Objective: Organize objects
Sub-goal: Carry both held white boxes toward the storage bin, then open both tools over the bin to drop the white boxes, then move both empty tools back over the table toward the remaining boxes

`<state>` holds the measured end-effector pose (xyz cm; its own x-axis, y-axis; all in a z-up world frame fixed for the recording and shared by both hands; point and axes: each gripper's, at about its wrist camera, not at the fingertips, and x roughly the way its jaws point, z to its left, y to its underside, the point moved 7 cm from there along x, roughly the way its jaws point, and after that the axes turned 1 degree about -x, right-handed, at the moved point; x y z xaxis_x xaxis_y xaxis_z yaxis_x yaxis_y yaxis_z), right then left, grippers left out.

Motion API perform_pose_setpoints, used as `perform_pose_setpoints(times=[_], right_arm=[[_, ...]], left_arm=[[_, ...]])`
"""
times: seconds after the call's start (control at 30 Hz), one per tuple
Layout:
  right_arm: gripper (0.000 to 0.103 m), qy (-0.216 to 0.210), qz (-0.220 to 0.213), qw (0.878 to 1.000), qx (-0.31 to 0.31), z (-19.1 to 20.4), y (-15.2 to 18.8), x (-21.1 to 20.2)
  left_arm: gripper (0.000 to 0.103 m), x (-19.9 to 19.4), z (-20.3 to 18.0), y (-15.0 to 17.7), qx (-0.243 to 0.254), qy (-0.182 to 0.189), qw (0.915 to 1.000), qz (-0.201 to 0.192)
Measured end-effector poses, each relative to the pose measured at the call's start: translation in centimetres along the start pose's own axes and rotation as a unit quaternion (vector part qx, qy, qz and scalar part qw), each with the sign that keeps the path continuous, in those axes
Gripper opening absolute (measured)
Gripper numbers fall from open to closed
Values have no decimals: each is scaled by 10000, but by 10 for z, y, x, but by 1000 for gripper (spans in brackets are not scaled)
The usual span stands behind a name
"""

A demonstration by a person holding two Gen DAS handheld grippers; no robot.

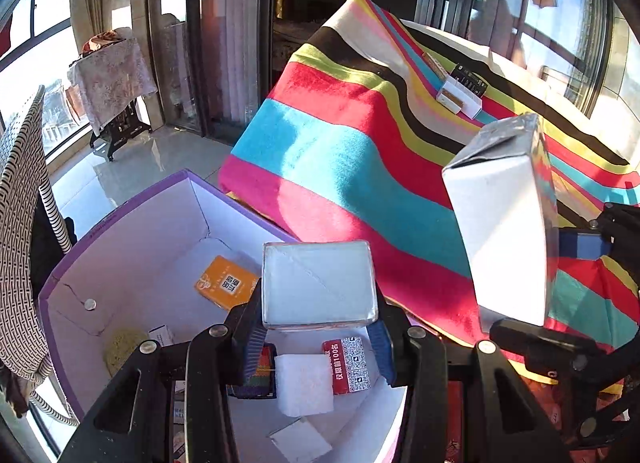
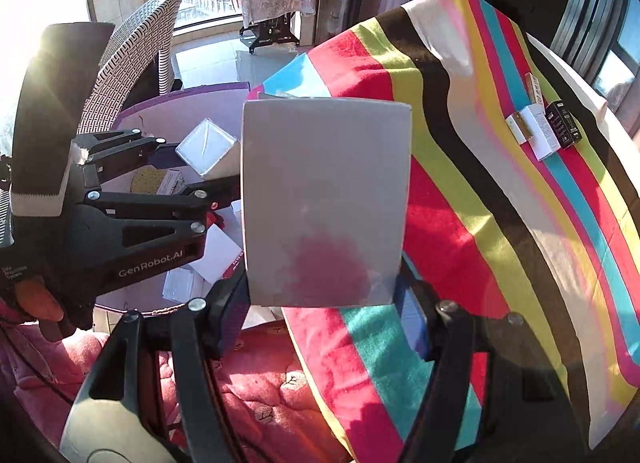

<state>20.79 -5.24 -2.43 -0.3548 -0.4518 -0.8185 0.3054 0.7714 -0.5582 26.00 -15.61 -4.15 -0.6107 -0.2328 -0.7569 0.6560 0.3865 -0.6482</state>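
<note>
Two tools pinching: left tool [image 1: 320, 333] gripping a small clear-wrapped white box [image 1: 319, 285] above the purple-rimmed white bin [image 1: 120, 215]; right tool [image 2: 322, 299] clamping a tall white carton [image 2: 326, 203]. Lowering before releasing seems wise.

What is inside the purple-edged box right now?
The purple-edged box holds an orange card, a red QR card, a white foam block and a yellow sponge; the left gripper hides the rest.

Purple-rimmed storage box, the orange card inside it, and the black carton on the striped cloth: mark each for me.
Purple-rimmed storage box [image 1: 132, 247]: left wrist view, bare inner white wall.
Orange card [image 1: 226, 282]: left wrist view, centre of its printed face.
Black carton [image 2: 564, 125]: right wrist view, middle of its top face.
</note>
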Motion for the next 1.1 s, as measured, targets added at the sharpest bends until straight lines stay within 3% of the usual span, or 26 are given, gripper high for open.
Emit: perform_pose_setpoints(times=[0.3, 0.57, 0.77, 0.9, 0.97, 1.03, 1.1], right_arm=[[69, -358, 101, 9977, -571, 45, -12, 16], [69, -718, -36, 9893, -1272, 98, -34, 24], [69, -983, -88, 9811, -1665, 131, -28, 34], [73, -1219, -32, 9808, -1520, 124, -24, 38], [73, -1174, -211, 9840, -1321, 104, -26, 31], [76, -998, -430, 9894, -962, 71, -30, 23], [79, -651, -556, 9952, -473, 23, -31, 19]], left_arm=[[47, 4, 78, 16, -748, -733, 9944, 124], [47, -4, 139, 22, -1247, -1469, 9812, 55], [49, -8, 171, 27, -1369, -2002, 9701, 97], [77, -15, 188, 26, -1454, -2750, 9503, 144], [78, -23, 192, 19, -1620, -2908, 9430, -66], [80, -26, 182, 4, -1761, -2712, 9458, -312], [83, -23, 155, -18, -1731, -2161, 9594, -537]])
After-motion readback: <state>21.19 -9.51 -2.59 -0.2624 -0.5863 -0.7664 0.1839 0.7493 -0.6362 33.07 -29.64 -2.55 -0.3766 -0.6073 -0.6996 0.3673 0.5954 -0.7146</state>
